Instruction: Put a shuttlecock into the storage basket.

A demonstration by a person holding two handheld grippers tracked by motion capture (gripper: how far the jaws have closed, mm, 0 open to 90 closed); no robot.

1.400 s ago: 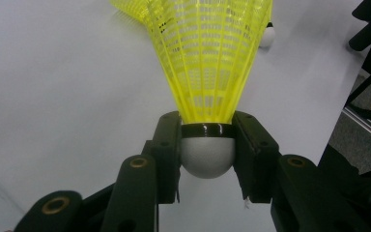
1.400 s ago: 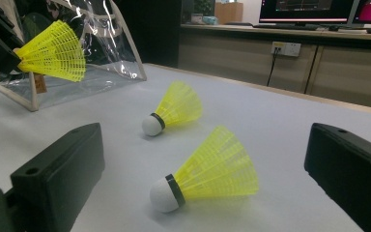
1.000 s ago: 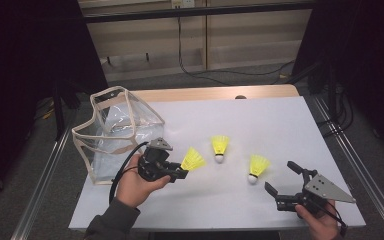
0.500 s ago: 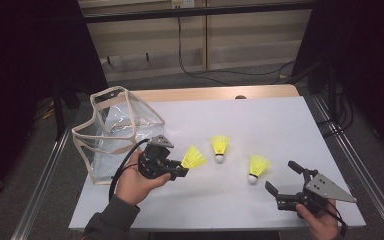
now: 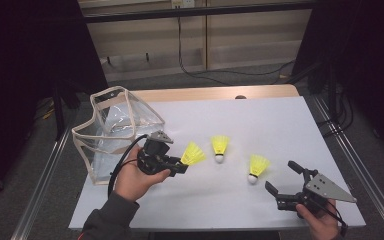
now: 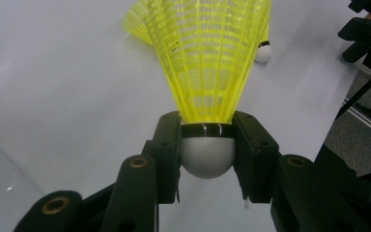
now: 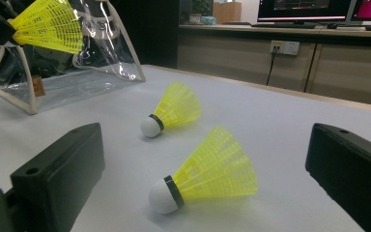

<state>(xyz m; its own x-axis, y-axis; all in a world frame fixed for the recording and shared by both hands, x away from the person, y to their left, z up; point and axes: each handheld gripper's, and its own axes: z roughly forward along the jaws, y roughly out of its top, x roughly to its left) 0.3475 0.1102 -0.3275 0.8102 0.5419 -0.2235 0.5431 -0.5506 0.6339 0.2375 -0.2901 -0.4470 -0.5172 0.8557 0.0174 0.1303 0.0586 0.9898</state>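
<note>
Barely anything's shifted: my left tongs (image 6: 207,159) still pinch a yellow plastic shuttlecock (image 6: 207,63) over the white table (image 5: 280,125), right tongs (image 5: 286,181) wide open, dim room.

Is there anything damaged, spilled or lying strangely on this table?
Nothing stands out. The left gripper holds one yellow shuttlecock by its white cork; its skirt looks intact. Two other shuttlecocks lie on their sides on the white table, and the clear bag stands open.
</note>
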